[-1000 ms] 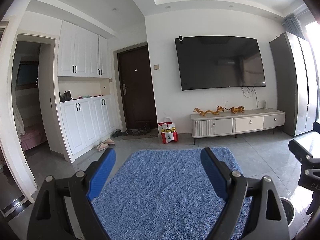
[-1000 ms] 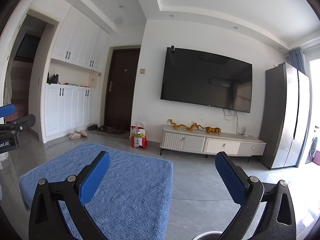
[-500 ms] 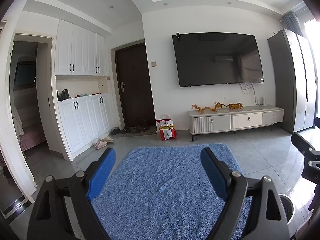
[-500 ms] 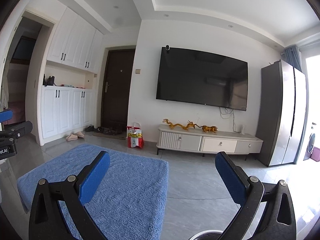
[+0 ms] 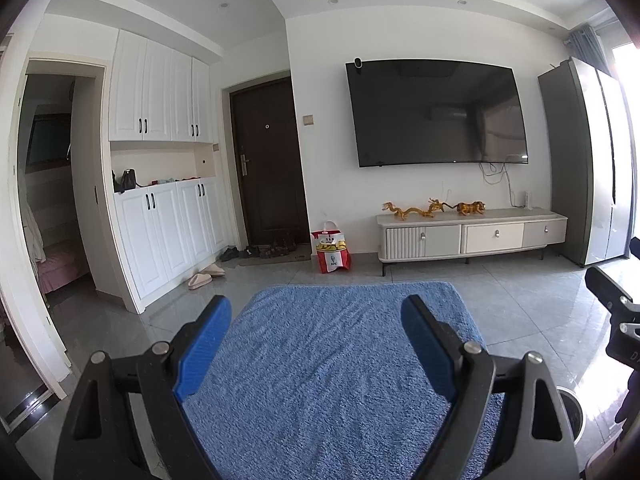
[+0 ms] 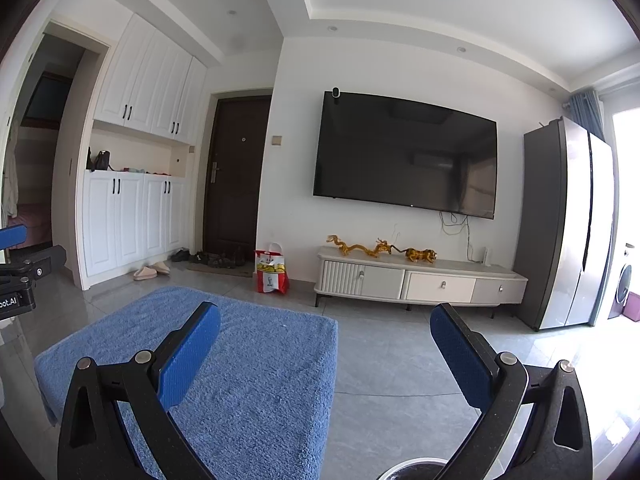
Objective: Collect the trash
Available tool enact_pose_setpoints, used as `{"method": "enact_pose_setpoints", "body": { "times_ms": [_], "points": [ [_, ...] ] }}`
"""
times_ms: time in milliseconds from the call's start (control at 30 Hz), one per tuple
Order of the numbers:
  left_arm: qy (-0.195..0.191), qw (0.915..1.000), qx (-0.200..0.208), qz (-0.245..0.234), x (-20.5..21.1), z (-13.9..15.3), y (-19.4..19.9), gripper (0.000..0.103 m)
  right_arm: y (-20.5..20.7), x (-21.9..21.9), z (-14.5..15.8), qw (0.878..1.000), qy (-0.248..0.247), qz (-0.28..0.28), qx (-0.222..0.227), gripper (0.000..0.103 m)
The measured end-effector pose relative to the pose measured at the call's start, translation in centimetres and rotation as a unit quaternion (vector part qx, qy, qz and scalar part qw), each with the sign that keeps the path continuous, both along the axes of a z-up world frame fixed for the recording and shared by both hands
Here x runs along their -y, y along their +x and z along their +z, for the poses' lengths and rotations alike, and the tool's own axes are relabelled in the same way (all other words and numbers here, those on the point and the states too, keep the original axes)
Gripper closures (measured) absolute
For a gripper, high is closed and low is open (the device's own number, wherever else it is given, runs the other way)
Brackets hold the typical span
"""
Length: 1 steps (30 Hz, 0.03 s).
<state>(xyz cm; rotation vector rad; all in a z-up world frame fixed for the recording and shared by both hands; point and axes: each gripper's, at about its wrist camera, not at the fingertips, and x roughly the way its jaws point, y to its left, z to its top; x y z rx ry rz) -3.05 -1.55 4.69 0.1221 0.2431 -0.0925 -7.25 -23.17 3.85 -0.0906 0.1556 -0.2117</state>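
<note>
Both of my tools are raised and looking across the living room. My left hand-held gripper (image 5: 316,340) has its blue pads spread wide with nothing between them, and my right hand-held gripper (image 6: 326,344) is likewise released and empty.

I see no loose trash on the blue rug (image 5: 340,360) or on the bare floor (image 6: 392,352) around it. The only likely piece is the red-and-white bag (image 5: 331,247) standing upright on the floor against the far wall, between the door (image 5: 268,160) and the TV stand (image 5: 472,232). It lies straight ahead and well apart from both grippers, beyond the far edge of the rug. In the left view it sits nearly on my centre line; in the right view it falls left of centre, so I judge the left one better lined up.

A round white rim, probably a bin (image 6: 412,469), shows at the bottom edge just below my right gripper.
</note>
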Motion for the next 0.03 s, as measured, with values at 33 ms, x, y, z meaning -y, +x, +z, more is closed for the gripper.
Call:
{"method": "enact_pose_setpoints", "body": {
  "times_ms": [33],
  "points": [
    [-0.001, 1.0000, -0.001, 0.000, -0.03, -0.02, 0.05, 0.016, -0.01, 0.01, 0.00, 1.000, 0.000, 0.000, 0.000, 0.000]
  ]
}}
